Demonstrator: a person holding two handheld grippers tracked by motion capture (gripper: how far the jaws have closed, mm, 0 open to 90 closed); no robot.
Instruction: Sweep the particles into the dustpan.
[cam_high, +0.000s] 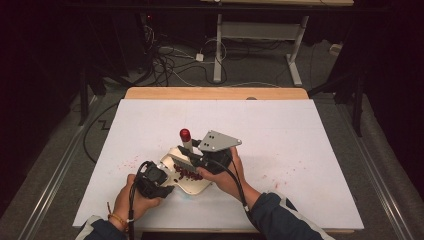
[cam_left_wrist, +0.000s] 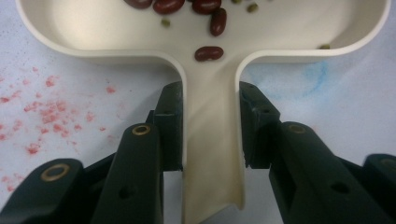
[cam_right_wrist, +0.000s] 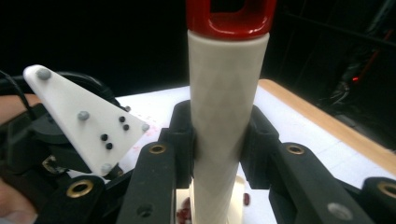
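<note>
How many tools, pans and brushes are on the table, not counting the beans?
Tools: 2 (left tool, right tool)
Pan: 1
Brush: 1
Total: 4

Cream dustpan (cam_high: 186, 176) holding red beans (cam_high: 186, 172); upright red-capped cream brush (cam_high: 186, 141)

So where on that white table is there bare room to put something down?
The far half of the white sheet, up to the wooden edge, lies bare, as does the right side beyond the right gripper. It is crowded near the front middle: the left gripper holds the cream dustpan of beans there.
</note>
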